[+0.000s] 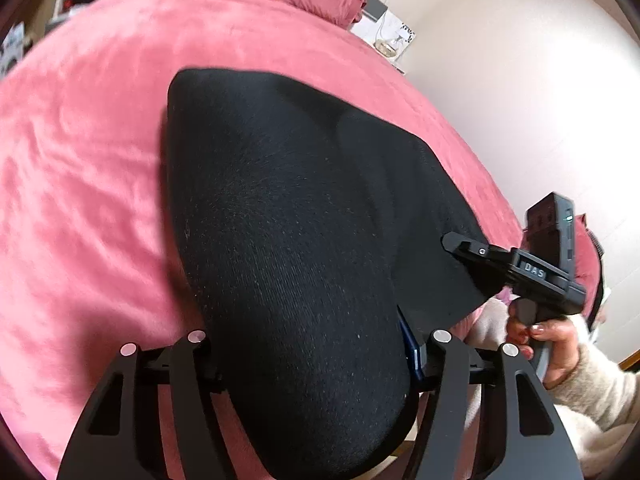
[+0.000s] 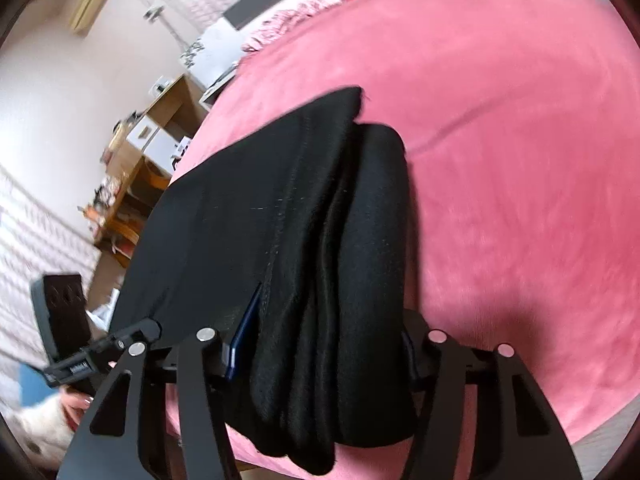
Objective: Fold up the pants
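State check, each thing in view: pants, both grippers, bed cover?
black pants: folded into layers, near edge bunched between both grippers, far end lying on the cover
left gripper: shut on black pants
right gripper: shut on black pants, several folds between the pads
pink bed cover: spread flat, slightly rumpled

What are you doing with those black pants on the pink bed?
A person is folding black pants on a pink bed cover. Each hand holds a tool: the left tool and the right tool each clamp a bunch of the near edge of the cloth. The far end lies on the bed.
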The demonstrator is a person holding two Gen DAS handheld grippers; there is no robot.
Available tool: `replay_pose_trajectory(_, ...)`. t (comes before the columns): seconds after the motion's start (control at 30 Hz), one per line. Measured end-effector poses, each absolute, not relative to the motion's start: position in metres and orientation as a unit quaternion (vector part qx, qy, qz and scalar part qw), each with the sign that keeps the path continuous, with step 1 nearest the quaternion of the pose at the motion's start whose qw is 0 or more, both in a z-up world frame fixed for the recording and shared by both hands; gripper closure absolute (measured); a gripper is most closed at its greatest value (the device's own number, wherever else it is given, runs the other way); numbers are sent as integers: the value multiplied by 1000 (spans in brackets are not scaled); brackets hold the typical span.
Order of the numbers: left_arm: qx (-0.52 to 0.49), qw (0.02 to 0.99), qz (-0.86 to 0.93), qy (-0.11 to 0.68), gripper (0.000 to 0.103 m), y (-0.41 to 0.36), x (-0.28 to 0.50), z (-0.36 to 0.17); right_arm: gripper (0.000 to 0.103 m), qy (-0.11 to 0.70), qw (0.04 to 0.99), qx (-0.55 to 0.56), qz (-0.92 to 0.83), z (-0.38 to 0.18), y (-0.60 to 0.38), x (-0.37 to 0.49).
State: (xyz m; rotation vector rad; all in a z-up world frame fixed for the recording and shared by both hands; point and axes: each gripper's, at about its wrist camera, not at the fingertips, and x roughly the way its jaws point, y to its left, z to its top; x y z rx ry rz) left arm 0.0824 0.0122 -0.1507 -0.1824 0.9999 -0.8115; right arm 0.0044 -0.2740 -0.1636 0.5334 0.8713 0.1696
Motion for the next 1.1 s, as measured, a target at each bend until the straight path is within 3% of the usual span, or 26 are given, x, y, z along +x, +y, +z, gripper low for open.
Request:
replay_pose_trajectory(0.4,-55,848,-338,404,42,26,98,-118,49,383,892,216,105,-144,-245,48)
replay_pose_trajectory(0.83,-29,877,-328,351,42,8,203,-86,49,340,911,212,96,-111,-258,156)
replay_pose_trajectory(1.1,-24,872,-311,377,42,-22,268,-113,49,352,912,202,68,-143,-277,219)
